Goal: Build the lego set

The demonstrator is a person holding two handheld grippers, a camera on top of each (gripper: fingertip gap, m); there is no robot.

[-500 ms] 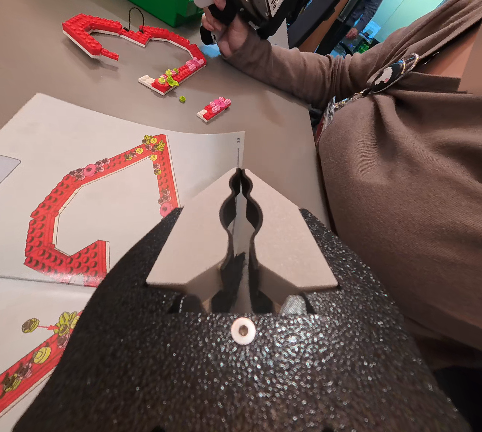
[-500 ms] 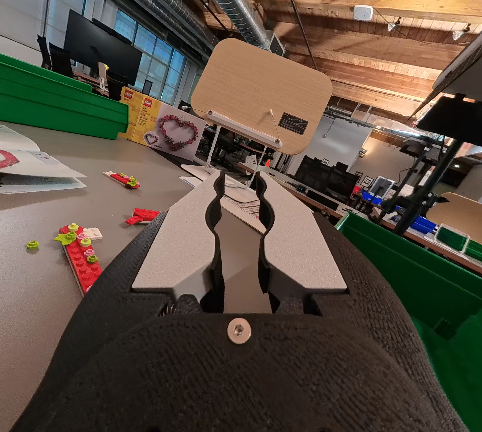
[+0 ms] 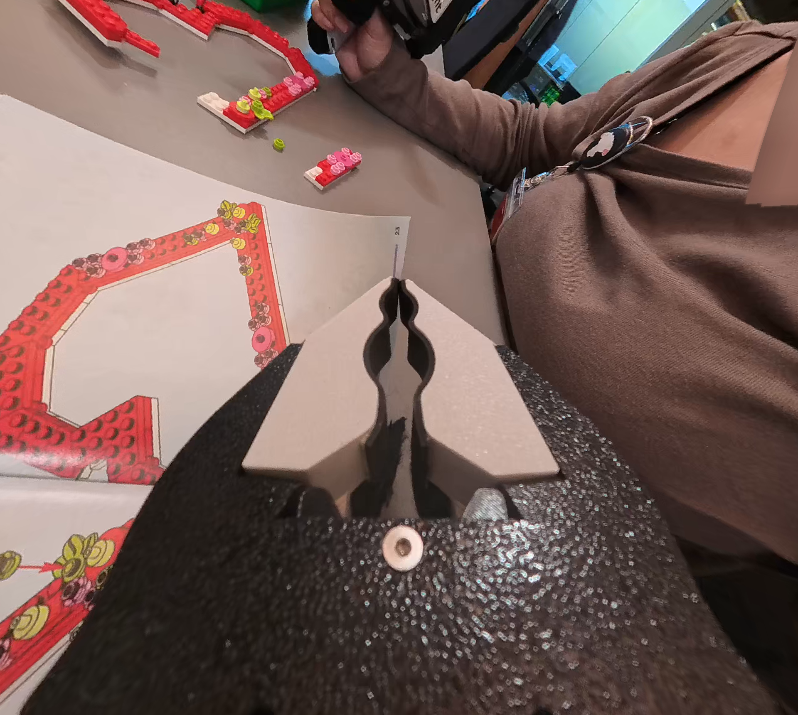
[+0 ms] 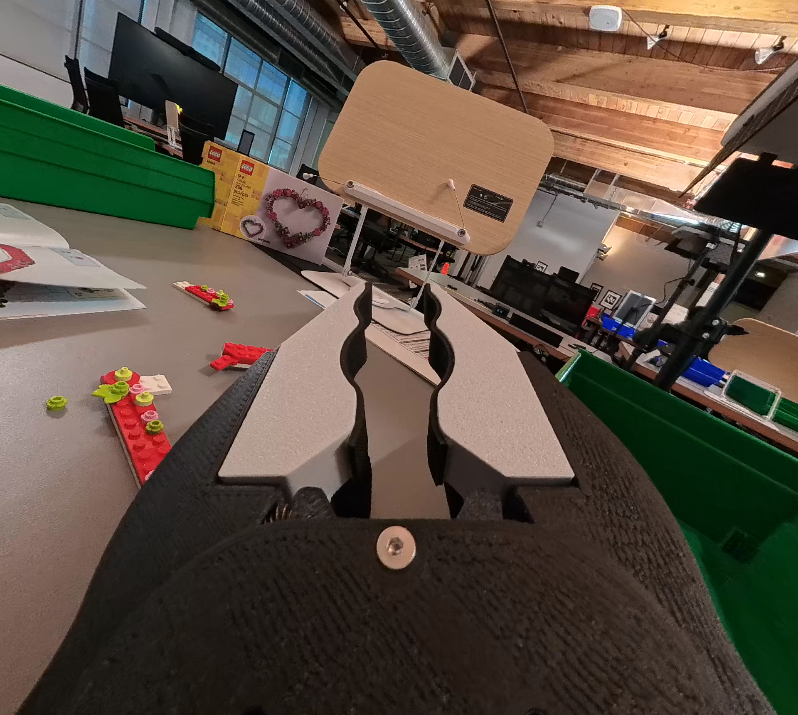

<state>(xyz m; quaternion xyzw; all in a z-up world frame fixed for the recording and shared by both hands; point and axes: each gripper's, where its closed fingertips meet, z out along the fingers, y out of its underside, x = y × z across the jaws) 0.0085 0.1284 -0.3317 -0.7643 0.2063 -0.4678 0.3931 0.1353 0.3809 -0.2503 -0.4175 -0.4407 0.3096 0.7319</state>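
The grey tabletop [image 3: 129, 90] is carrying everything, with the open booklet [image 3: 151, 327] lying nearest and green bins [image 4: 86, 176] standing along the far edge. The left tool [image 3: 398, 288] is pinching the booklet's page corner, its tips together on the paper. The right tool [image 4: 396, 297] is hovering over the tabletop with its fingers apart and nothing between them.

The red frame [image 3: 172, 8], a half-built heart outline, is lying flat beyond the booklet, with flowers studding one end. A short flowered strip [image 3: 334, 167] is sitting apart near the table edge, and a loose lime stud [image 3: 279, 143] is resting between the two.

The frame is probably light and stiff but likely to snap at its joints, so gripping across a straight red run looks safest. The stud is tiny and smooth; pinching its rim squarely seems wise.
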